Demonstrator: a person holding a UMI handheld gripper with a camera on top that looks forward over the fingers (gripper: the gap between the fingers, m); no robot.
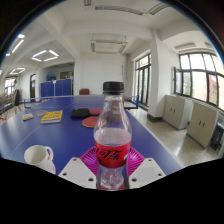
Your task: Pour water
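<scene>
The bottle (pixel 112 135) stands up straight right between the two fingers of the tongs (pixel 111 172). It is a clear plastic bottle with a dark cap and a red label (pixel 111 153) around its lower part. It looks like there is clear water inside, but how full it is I cannot tell for sure.

The tongs look closed on the bottle. The white fingers sit tight on both sides of it, down low by the label, and I see no gap between them and the bottle.

Under the bottle is a round pink coaster (pixel 98 157) with a pattern on it. The bottle seems to rest on it or hang just above it; I cannot tell which.

I think the bottle will feel a bit heavy if it has a lot of water in it. Thin plastic like this is soft, so a hard squeeze could bend it. The sides are smooth and could slip. The label part looks like a good place to hold, because it is low and less slippery.

Just beside the bottle, on the blue bench (pixel 60 135), sits a white cup (pixel 38 156) with a handle. That looks like the place for the water to go. To pour, the bottle would have to tip toward it, and the cap is on.

Farther back on the bench are a yellow flat thing (pixel 51 116) and a red round thing (pixel 91 121).
</scene>
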